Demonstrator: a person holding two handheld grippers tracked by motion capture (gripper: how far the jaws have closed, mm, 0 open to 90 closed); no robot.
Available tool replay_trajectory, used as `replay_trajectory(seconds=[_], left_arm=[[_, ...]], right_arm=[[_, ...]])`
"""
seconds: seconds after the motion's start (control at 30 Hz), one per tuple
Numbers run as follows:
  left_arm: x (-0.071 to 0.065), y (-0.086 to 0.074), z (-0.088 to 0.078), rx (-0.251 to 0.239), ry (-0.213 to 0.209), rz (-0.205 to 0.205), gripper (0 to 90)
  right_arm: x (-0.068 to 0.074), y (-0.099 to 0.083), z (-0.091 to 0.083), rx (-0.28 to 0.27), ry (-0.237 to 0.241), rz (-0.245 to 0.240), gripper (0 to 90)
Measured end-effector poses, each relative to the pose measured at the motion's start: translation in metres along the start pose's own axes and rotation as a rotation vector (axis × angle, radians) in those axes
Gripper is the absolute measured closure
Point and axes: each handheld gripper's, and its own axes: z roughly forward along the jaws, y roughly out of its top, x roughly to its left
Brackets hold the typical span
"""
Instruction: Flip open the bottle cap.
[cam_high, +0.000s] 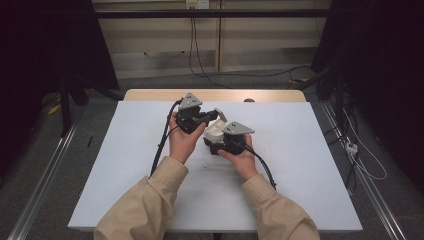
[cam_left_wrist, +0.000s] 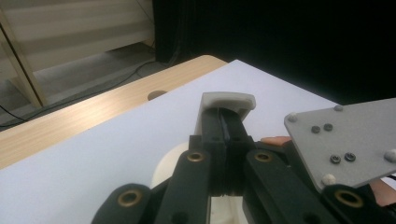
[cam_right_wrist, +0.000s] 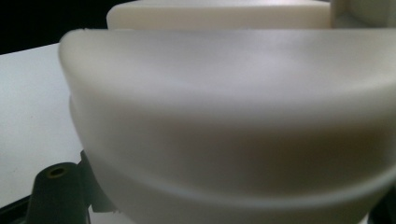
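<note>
Cream-white plastic, smooth and rounded, makes up the small hinged box that both grippers work on, near the middle of the white table top and a little toward its far edge. The left gripper is clamped on the box's raised flap-like lid, jaws pressed together with the thin lid edge between them, as the left gripper view shows. The right gripper is closed on the near side of the box's body, holding it down. To do this step well, I judge the right hand should keep the body planted while the left swings the lid along its hinge arc rather than pulling straight, so nothing twists or slips. Hard to make out: the hinge itself, whether anything lies inside the box, and where the right jaws bite, since the right gripper view is pressed up against the blurred cream wall.
</note>
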Motion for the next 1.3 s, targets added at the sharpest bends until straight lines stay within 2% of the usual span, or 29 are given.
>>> replay_trajectory(seconds=[0.6,1.3], left_arm=[[0.001,0.007,0.01,-0.003,0.001,-0.005,90.0],[0.0,0.014,0.017,-0.001,0.006,0.007,90.0]], right_arm=[[0.0,0.0,0.0,0.0,-0.003,-0.007,18.4],[0.001,0.0,0.0,0.003,-0.005,-0.01,18.4]])
